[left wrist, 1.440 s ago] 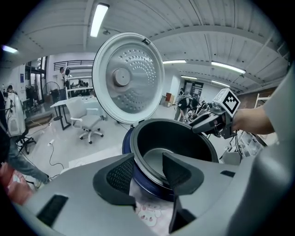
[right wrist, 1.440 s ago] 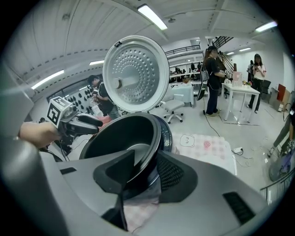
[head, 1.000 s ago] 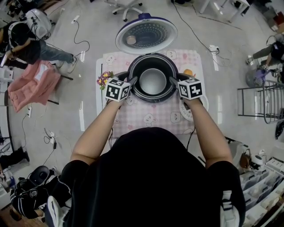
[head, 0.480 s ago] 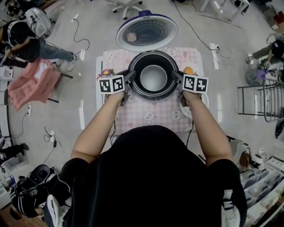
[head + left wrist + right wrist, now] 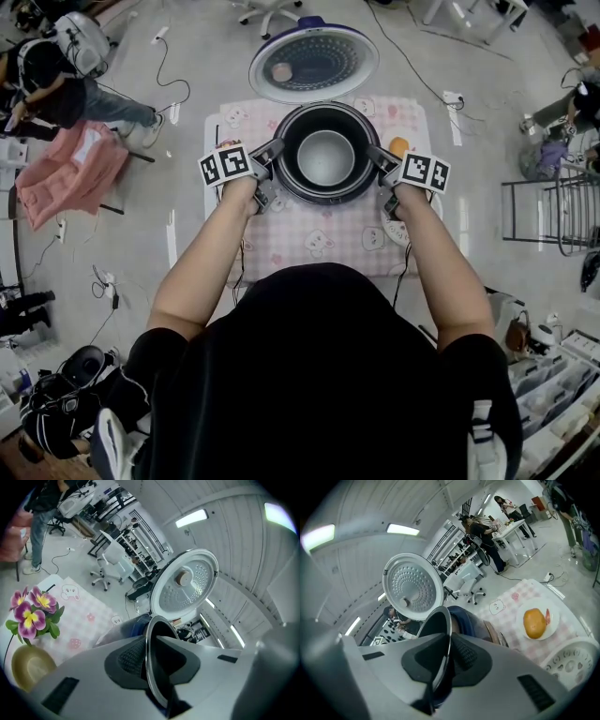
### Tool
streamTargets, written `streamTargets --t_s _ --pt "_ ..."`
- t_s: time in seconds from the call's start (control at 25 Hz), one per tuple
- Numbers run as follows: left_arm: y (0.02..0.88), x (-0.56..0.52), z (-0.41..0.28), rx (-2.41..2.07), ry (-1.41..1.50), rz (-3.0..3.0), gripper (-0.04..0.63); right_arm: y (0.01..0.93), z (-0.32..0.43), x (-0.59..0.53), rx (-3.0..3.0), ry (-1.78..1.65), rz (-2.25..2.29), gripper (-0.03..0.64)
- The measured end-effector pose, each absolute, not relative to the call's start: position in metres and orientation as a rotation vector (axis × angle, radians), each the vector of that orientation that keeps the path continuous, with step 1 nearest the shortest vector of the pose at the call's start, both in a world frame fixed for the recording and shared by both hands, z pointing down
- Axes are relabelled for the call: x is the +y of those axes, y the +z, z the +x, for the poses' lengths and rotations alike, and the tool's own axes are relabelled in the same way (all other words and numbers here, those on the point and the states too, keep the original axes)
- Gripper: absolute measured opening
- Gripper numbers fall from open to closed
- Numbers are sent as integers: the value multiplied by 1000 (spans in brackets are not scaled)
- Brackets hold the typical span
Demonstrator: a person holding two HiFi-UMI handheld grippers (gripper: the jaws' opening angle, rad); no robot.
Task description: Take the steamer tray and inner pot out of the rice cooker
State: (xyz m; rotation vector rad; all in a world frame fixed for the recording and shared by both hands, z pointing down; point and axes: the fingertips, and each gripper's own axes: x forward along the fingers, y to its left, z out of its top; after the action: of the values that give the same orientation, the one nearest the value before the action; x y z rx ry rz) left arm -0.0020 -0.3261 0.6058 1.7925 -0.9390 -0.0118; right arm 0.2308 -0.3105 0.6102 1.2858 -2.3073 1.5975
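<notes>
The rice cooker [image 5: 325, 192] stands open on the pink checked cloth, its round lid [image 5: 313, 62] tilted back. The dark inner pot [image 5: 325, 157] with a silvery bottom sits inside. My left gripper [image 5: 274, 150] is at the pot's left rim and my right gripper [image 5: 377, 156] at its right rim. Both have just been closing. In the left gripper view the thin metal rim [image 5: 149, 658] is pinched between the pads of that gripper [image 5: 147, 667]. The right gripper [image 5: 443, 667] pinches the rim [image 5: 445, 639] likewise. The white perforated steamer tray [image 5: 574, 660] lies on the cloth to the right.
An orange fruit [image 5: 534, 623] on a white plate lies right of the cooker. Purple and yellow flowers [image 5: 33, 613] above a yellowish pot [image 5: 28, 667] stand to its left. People, chairs, cables and shelves surround the small table [image 5: 319, 244].
Both grippers have rolled about their own axes, so the marker cubes show other faces. Their jaws have closed from apart onto the pot's rim on either side.
</notes>
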Motion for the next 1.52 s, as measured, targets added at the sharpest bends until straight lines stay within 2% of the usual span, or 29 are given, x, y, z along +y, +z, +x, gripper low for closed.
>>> streamTargets --t_s 0.24,0.92,1.08,1.2,1.32,1.52 --pt "606 -323 -5 -888 -82 1719 38 602 232 -303 -2343 1634 1276 31" --pt "502 -313 -28 -809 -239 1897 35 495 211 -295 -2587 1486 1275 32" --pt "474 -303 -37 -791 -281 1938 35 475 202 -276 -2550 1618 1320 34" --pt "454 -295 -46 -782 -310 1968 35 457 194 -268 -2608 1551 1307 34" --pt "445 -284 -53 -781 -330 1945 35 451 188 -258 -2575 1592 1337 34" --pt "436 -272 -75 -792 -352 1952 35 440 165 -255 -2690 1474 1227 34"
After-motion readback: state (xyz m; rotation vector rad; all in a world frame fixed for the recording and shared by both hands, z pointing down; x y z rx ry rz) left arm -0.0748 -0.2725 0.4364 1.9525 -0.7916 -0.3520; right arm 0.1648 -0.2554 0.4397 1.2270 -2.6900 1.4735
